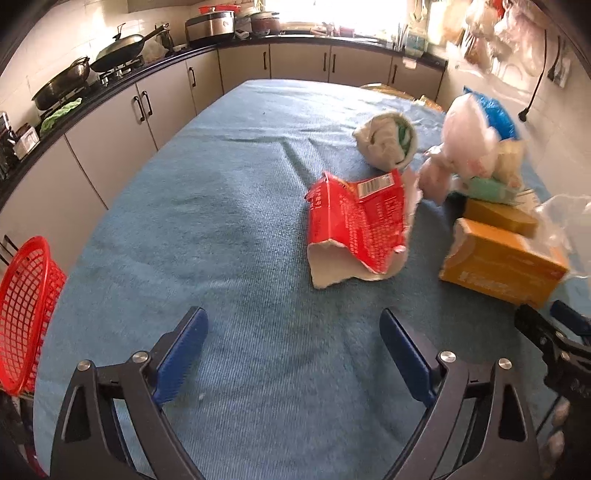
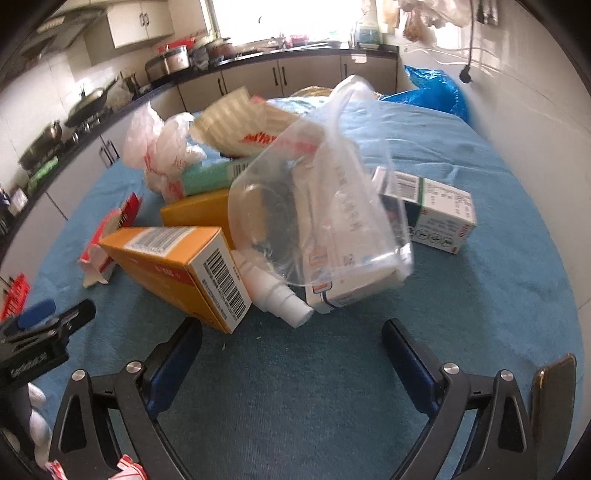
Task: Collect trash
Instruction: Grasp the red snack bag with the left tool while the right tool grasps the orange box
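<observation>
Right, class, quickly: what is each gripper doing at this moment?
Left gripper: open, holding nothing, above the blue cloth.
Right gripper: open, holding nothing.

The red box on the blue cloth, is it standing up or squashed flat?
Squashed and lying on its side. The red box is torn open, its white inside showing along the ragged edge, resting on the blue cloth.

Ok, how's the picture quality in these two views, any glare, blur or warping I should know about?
Left wrist view: the window is blown out white, the counter bows with fisheye curvature, and the white plastic bag is smeared by motion blur. Right wrist view: the same backlit glare up top, the clear plastic bag shows soft reflections, and the left gripper at the frame edge is blurred.
</observation>
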